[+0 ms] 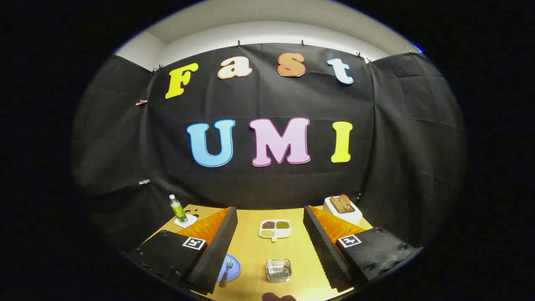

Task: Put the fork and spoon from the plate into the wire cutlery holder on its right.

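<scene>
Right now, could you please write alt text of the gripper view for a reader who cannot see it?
The open tongs hover above a wooden table, holding nothing. Between the fingers lie a blue plate with a fork and a wire cutlery holder. Beyond stand a divided snack dish, a green bottle and a toaster.

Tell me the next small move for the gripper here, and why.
Probably lower the gripper and swing it toward the blue plate, lining up on the fork. Its jaws stand wide open and high above the table, holding nothing. The fork lies on the plate beside one finger, and the wire holder sits between the fingers, apparently empty. I can't make out a spoon.
</scene>
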The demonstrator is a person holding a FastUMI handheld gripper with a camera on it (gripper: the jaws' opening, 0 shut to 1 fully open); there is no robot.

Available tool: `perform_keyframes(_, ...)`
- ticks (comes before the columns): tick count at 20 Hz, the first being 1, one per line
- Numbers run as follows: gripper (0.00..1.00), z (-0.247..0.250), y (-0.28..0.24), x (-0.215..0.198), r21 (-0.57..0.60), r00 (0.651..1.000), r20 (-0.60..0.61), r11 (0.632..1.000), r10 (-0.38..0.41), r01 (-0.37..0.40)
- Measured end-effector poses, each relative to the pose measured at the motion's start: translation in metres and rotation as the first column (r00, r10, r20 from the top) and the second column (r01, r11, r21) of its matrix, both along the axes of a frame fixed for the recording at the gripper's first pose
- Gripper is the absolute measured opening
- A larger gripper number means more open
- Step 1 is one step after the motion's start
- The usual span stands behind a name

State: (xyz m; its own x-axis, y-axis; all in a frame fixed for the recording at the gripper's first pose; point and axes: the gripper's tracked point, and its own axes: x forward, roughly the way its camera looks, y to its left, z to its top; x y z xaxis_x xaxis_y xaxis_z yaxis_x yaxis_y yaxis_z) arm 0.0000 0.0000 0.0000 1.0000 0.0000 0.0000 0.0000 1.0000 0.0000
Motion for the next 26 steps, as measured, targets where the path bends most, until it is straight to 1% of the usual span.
perform_keyframes(5, 0.98, -0.010, 0.002, 0.003, 0.020, 1.000, -0.026, 1.000, -0.018, 0.019)
perform_keyframes(9, 0.99, -0.009, -0.013, 0.008, -0.007, 0.998, -0.012, 0.998, -0.064, 0.064)
perform_keyframes(14, 0.99, -0.016, -0.029, 0.017, 0.019, 0.996, -0.030, 0.997, -0.080, 0.081)
perform_keyframes(19, 0.99, -0.020, -0.046, 0.030, 0.028, 0.998, -0.042, 0.998, -0.050, 0.051)
perform_keyframes(24, 0.99, -0.020, -0.054, 0.051, 0.072, 0.998, -0.046, 0.997, 0.044, -0.041)
perform_keyframes(26, 0.98, -0.019, -0.053, 0.055, 0.088, 0.997, -0.030, 0.994, 0.074, -0.071)
